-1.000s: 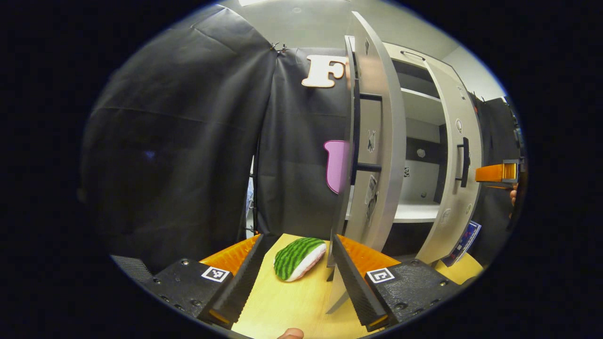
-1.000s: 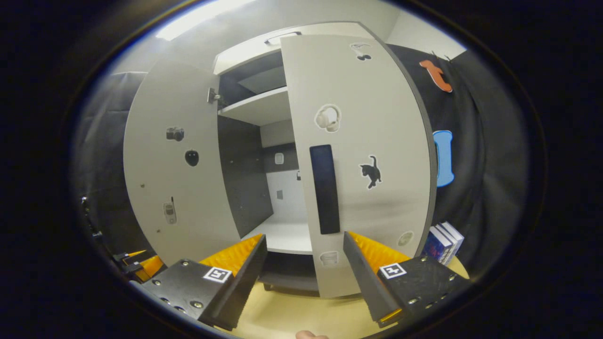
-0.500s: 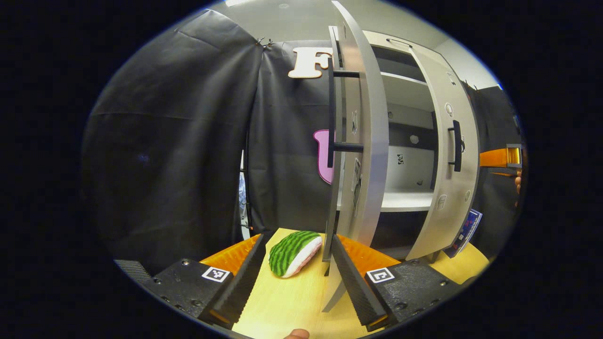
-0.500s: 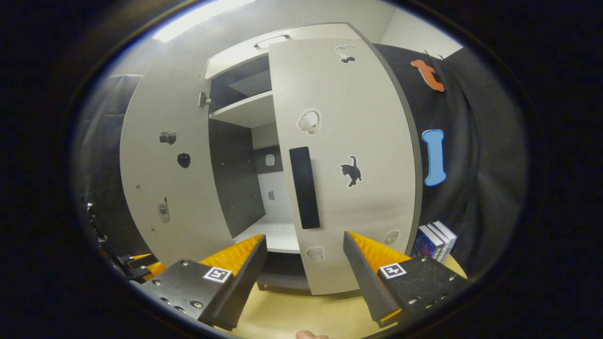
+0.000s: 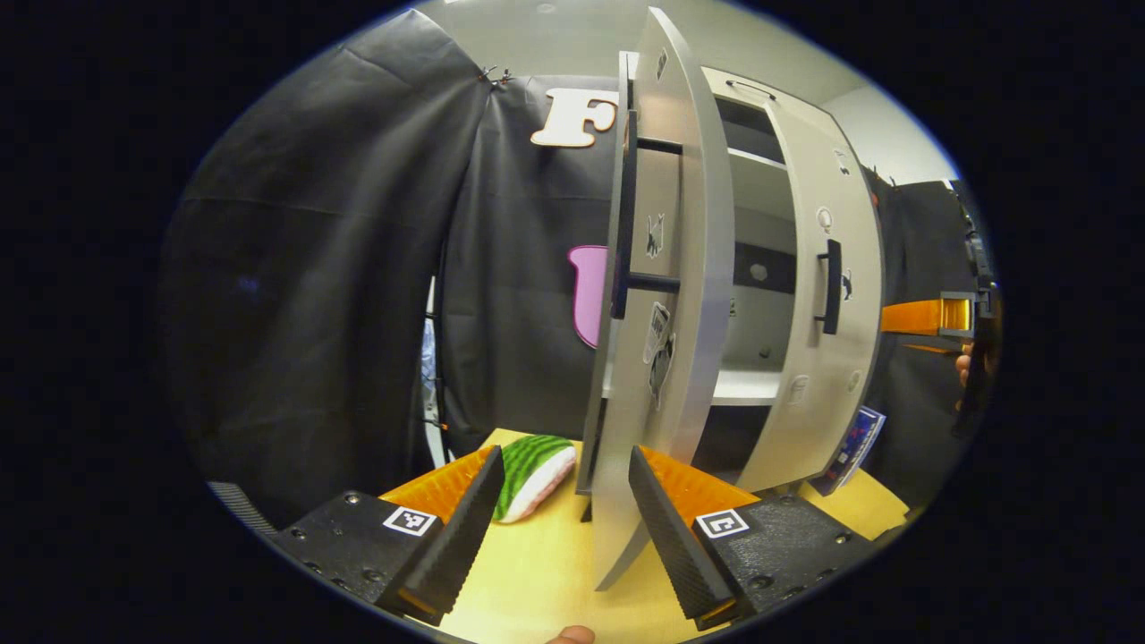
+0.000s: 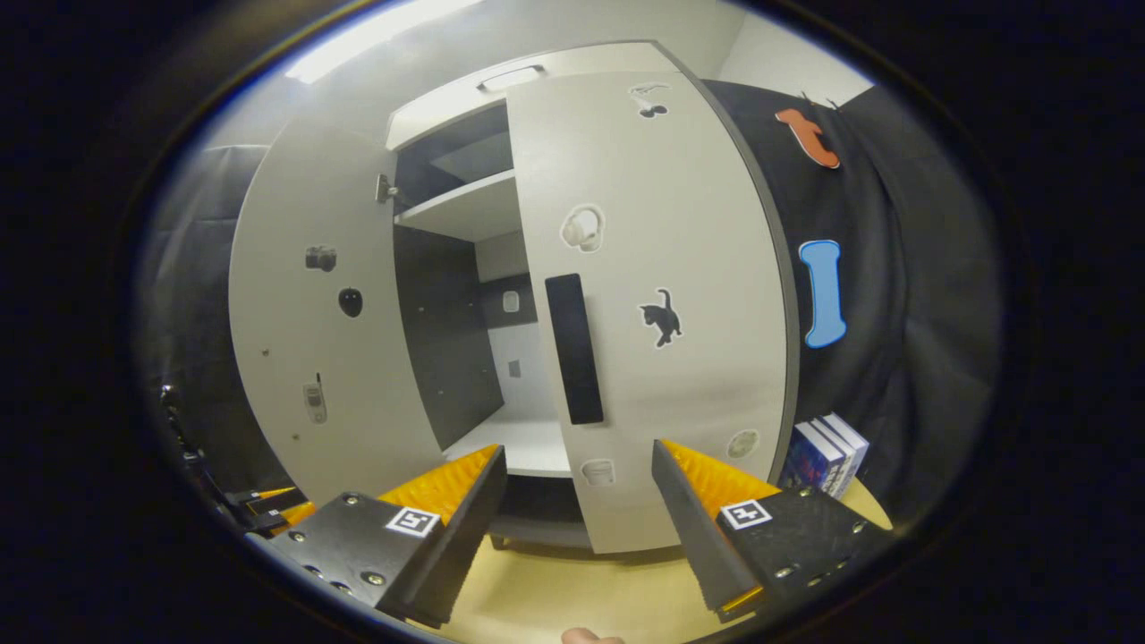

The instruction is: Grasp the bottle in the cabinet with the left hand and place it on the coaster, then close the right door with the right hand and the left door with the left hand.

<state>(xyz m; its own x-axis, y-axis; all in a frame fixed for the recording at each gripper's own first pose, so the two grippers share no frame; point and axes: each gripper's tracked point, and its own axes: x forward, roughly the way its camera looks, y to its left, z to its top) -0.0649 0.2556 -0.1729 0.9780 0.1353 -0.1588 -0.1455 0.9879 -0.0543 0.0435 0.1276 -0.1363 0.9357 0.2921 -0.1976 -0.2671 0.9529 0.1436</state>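
My left claw is spread around the left door edge; my right claw gapes before the right door.

Left gripper: black blocky finger mounts, silver screws, small square black-and-white marker tag on each mount, ribbed sawtooth inner faces. Right gripper: same black mounts, screws, square marker tags, ribbed finger faces. Fingertip at bottom edge.

A staged recording booth: black cloth walls hung around a sticker-covered grey cabinet at twelve o'clock, standing on a pale wooden tabletop.
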